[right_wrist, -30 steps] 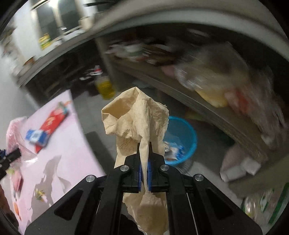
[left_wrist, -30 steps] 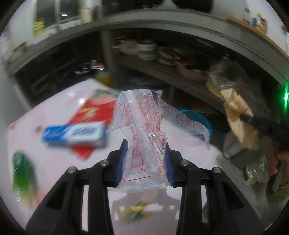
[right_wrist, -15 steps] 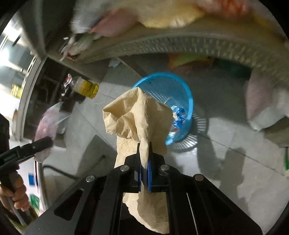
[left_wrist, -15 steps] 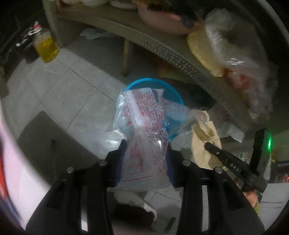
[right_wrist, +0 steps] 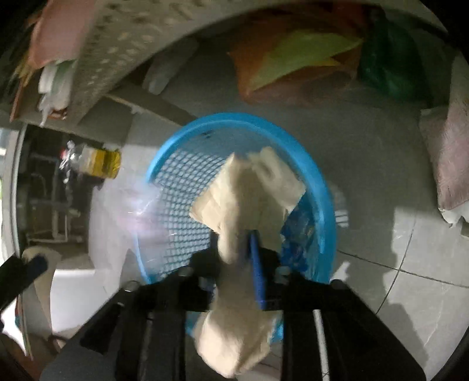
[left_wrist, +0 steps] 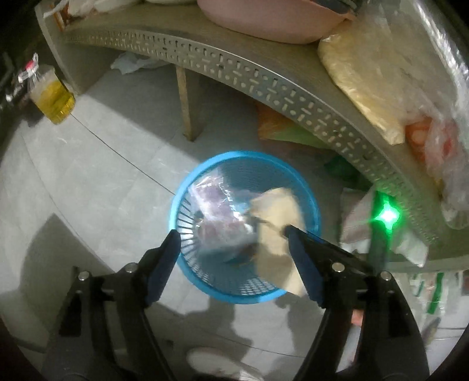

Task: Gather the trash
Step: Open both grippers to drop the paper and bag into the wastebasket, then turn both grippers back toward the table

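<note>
A blue mesh basket (left_wrist: 310, 202) stands on the tiled floor below both grippers. My left gripper (left_wrist: 231, 234) hangs over it, its jaws opening wide with nothing between them. The clear printed plastic bag (left_wrist: 214, 211) has left it and is dropping inside the basket, blurred. My right gripper (right_wrist: 234, 258) is also over the basket (right_wrist: 240, 117). Its jaws are opening, and the crumpled tan paper (right_wrist: 249, 190) still hangs loosely between them. One blue pad (right_wrist: 256, 263) shows bare beside the paper. That paper (left_wrist: 275, 222) also shows in the left wrist view.
A perforated metal shelf (left_wrist: 263, 79) runs just behind the basket, carrying a pink basin (left_wrist: 272, 20) and plastic bags (left_wrist: 375, 76). A bottle of yellow oil (left_wrist: 55, 102) stands on the floor at the left. Orange and green bags (right_wrist: 293, 58) lie under the shelf.
Both grippers swung from the pink table down over the blue basket. The left jaws opened and the plastic bag fell out. The right jaws parted around the tan paper.
</note>
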